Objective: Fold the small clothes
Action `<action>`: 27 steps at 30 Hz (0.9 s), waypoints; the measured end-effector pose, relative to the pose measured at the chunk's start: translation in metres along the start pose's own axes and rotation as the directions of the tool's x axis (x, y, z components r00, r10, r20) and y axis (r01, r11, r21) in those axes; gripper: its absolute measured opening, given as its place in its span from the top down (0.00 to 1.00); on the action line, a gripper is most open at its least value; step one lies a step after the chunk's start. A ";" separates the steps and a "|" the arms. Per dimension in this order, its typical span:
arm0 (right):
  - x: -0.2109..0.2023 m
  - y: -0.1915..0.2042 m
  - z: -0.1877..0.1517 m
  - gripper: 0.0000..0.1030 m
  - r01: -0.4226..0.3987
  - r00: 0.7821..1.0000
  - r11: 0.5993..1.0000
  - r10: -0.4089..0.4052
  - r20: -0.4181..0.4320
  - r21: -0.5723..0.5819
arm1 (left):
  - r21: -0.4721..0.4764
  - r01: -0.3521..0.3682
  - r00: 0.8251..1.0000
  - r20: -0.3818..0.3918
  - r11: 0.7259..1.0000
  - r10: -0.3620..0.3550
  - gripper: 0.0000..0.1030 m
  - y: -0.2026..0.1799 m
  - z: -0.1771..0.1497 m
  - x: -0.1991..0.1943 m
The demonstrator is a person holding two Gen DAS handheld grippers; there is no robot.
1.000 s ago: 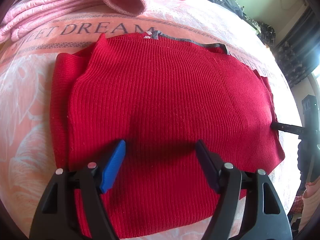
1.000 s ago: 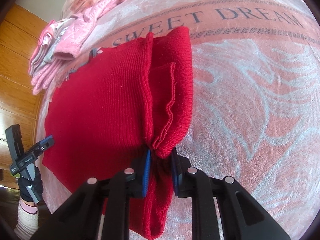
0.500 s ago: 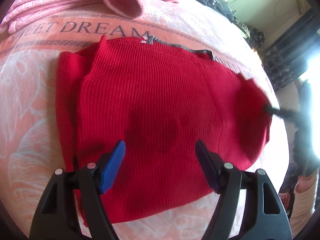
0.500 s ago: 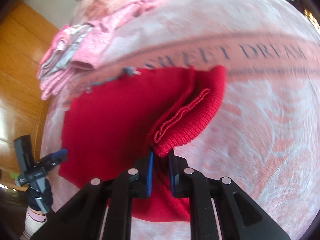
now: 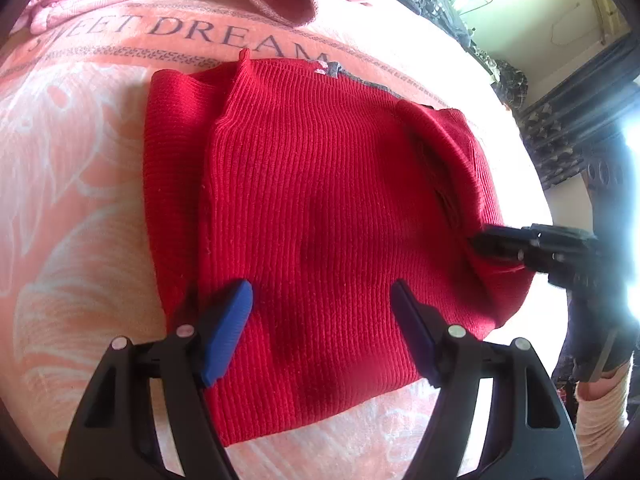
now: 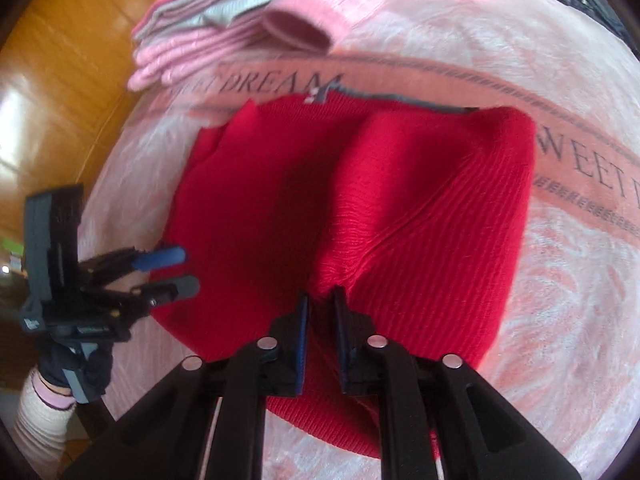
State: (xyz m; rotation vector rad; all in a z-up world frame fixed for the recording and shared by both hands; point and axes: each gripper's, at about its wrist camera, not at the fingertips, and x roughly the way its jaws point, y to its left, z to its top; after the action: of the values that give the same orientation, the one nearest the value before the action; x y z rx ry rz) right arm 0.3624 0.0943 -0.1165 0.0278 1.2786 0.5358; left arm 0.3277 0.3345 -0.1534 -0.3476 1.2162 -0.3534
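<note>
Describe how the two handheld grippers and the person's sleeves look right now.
Both are black plastic two-finger grippers with silver pivot pins and blue finger pads: left gripper, right gripper. Each hand wears a dark glove over a cream ribbed sleeve.

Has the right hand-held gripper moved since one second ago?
Yes. The right hand-held gripper carried the red sweater's side flap inward over the body, away from the blanket's bare area.

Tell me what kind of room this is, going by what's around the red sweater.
Probably a bedroom at home. The red sweater lies on a plush pink blanket printed with "SWEET DREAM", which looks like bedding. Folded pink clothes are stacked beyond it, and a wooden floor shows past the edge.
</note>
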 end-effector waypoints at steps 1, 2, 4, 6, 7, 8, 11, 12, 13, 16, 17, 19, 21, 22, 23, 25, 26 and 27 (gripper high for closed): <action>0.000 0.001 -0.003 0.75 -0.019 1.000 1.000 0.019 0.003 -0.003 | 0.001 0.000 1.000 -0.001 1.000 0.000 0.31 0.000 0.001 0.000; -0.004 0.002 -0.005 0.70 -0.042 0.999 0.999 0.042 0.012 -0.008 | 0.002 -0.002 1.000 -0.002 1.000 0.002 0.31 0.000 0.001 0.001; -0.019 0.001 -0.011 0.66 -0.071 0.997 0.997 0.072 0.042 -0.015 | 0.006 -0.007 1.000 -0.006 1.000 0.007 0.31 -0.001 0.003 0.002; -0.040 -0.002 -0.017 0.66 -0.095 0.992 0.995 0.096 0.077 -0.020 | 0.004 -0.008 1.000 -0.007 1.000 0.008 0.31 -0.001 0.004 0.003; -0.049 -0.005 -0.019 0.66 -0.095 0.991 0.995 0.096 0.091 -0.017 | 0.001 -0.007 1.000 -0.007 1.000 0.007 0.31 -0.001 0.004 0.003; -0.058 -0.009 -0.021 0.66 -0.086 0.990 0.996 0.087 0.107 -0.014 | -0.005 -0.003 1.000 -0.008 1.000 0.003 0.31 -0.001 0.004 0.002; -0.086 -0.024 -0.030 0.51 -0.035 0.987 0.999 0.035 0.157 0.001 | -0.024 0.015 1.000 -0.009 1.000 -0.015 0.31 -0.002 0.004 -0.001; -0.091 -0.030 -0.033 0.39 -0.005 0.987 1.000 0.005 0.163 0.001 | -0.027 0.024 1.000 -0.009 0.999 -0.025 0.31 -0.003 0.004 -0.002; -0.092 -0.033 -0.035 0.37 0.009 0.987 1.000 -0.009 0.161 -0.002 | -0.029 0.033 0.999 -0.009 0.999 -0.033 0.31 -0.005 0.004 -0.003; -0.082 -0.041 -0.045 0.37 0.003 0.995 0.999 0.001 0.104 -0.040 | -0.023 0.054 0.999 -0.007 0.998 -0.054 0.31 -0.016 0.006 -0.008; -0.076 -0.039 -0.048 0.37 -0.005 0.996 0.998 0.010 0.089 -0.057 | -0.022 0.063 0.998 -0.009 0.998 -0.063 0.31 -0.020 0.007 -0.009; -0.067 -0.035 -0.053 0.37 -0.009 0.998 0.995 0.016 0.066 -0.100 | -0.026 0.092 0.996 -0.016 0.995 -0.093 0.31 -0.027 0.010 -0.010; -0.057 -0.027 -0.057 0.37 0.017 0.998 0.990 -0.008 0.060 -0.141 | -0.040 0.123 0.992 -0.026 0.992 -0.124 0.31 -0.033 0.012 -0.010; -0.052 -0.025 -0.058 0.37 0.028 0.998 0.987 -0.019 0.059 -0.156 | -0.048 0.137 0.990 -0.031 0.989 -0.139 0.31 -0.035 0.014 -0.009; -0.048 -0.024 -0.058 0.40 0.033 0.998 0.986 -0.023 0.060 -0.164 | -0.056 0.147 0.988 -0.035 0.988 -0.149 0.31 -0.038 0.015 -0.007; -0.039 -0.024 -0.055 0.60 0.027 0.998 0.986 -0.017 0.060 -0.167 | -0.065 0.160 0.986 -0.041 0.985 -0.163 0.31 -0.041 0.018 -0.004; -0.036 -0.026 -0.053 0.80 0.017 0.998 0.987 -0.008 0.054 -0.163 | -0.072 0.170 0.984 -0.043 0.983 -0.174 0.31 -0.044 0.020 -0.002; -0.035 -0.029 -0.052 0.91 0.004 0.999 0.988 0.004 0.054 -0.152 | -0.086 0.190 0.980 -0.046 0.978 -0.195 0.31 -0.046 0.024 0.002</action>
State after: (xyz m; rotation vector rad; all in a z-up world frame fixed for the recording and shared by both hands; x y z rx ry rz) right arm 0.3193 0.0407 -0.1101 -0.0847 1.1821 0.6279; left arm 0.3473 0.2939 -0.1270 -0.5314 1.2560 -0.4840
